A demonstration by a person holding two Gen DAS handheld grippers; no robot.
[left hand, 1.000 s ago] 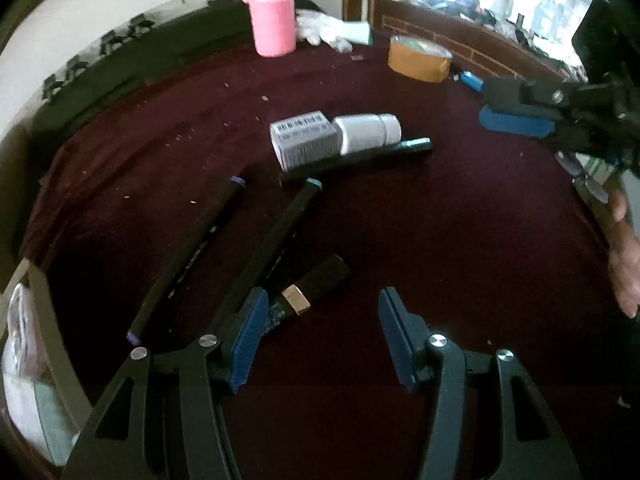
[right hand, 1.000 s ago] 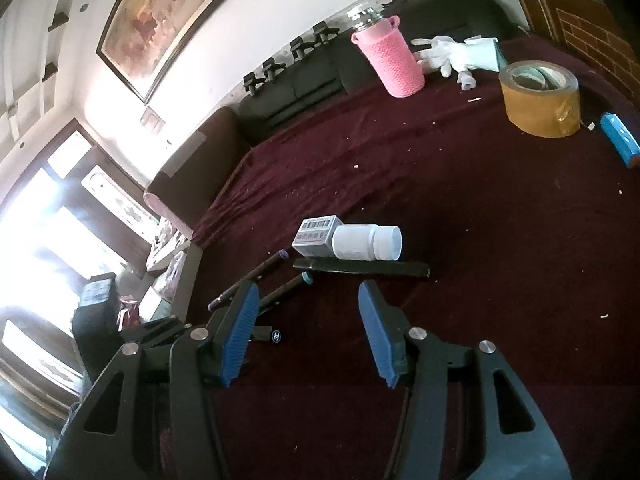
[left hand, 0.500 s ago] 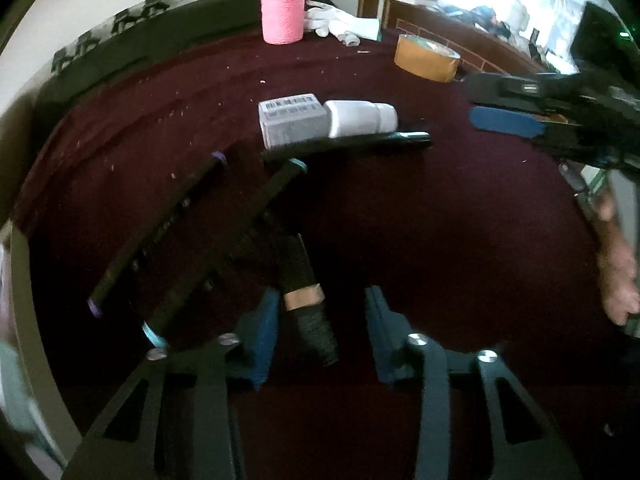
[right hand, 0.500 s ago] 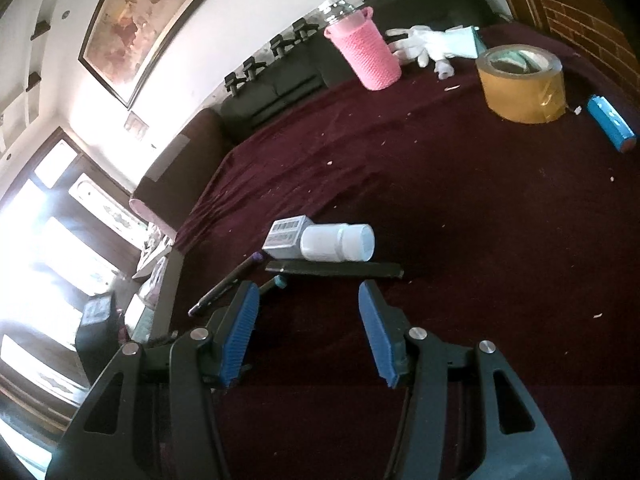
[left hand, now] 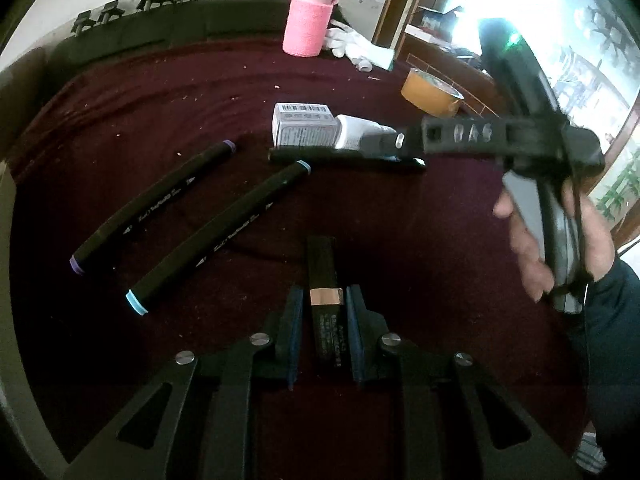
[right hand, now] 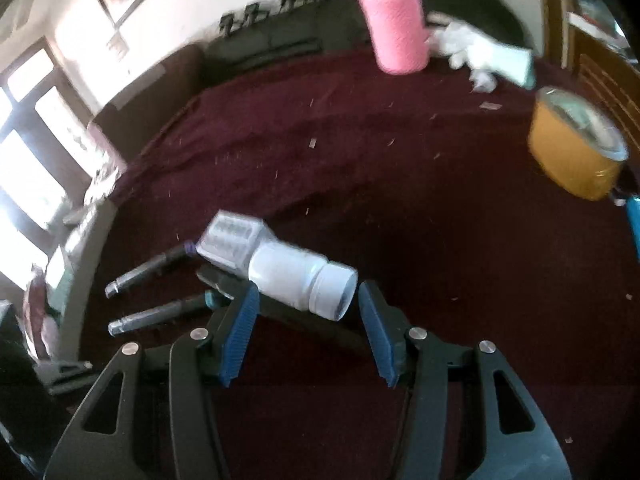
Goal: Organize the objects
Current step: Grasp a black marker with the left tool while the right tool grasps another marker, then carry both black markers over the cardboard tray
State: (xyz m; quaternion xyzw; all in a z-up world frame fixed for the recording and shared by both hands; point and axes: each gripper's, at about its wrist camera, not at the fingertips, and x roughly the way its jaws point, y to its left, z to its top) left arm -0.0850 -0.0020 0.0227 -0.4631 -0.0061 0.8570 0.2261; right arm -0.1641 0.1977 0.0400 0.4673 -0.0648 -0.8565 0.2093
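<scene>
A black tube with a copper band (left hand: 320,264) lies on the maroon cloth between the blue pads of my left gripper (left hand: 322,292). The jaws are closing on it and the pads meet its sides. Left of it lie a purple-capped marker (left hand: 156,200) and a blue-capped marker (left hand: 224,232). Farther back, a white bottle (right hand: 296,276) lies on its side against a grey box (right hand: 232,240), with a black pen (left hand: 344,158) in front of them. My right gripper (right hand: 309,290) hangs open just over the bottle's cap, its pads clear of it.
A pink-sleeved flask (left hand: 306,20) and a white glove (left hand: 356,48) stand at the back edge. A roll of brown tape (right hand: 572,152) and a small blue item (right hand: 634,220) sit at the right. A person's hand (left hand: 560,248) holds the right gripper. The table's edge runs down the left.
My left gripper has closed in around the black tube, which now lies straight between its fingers. The right gripper has come down and forward to the white bottle.
</scene>
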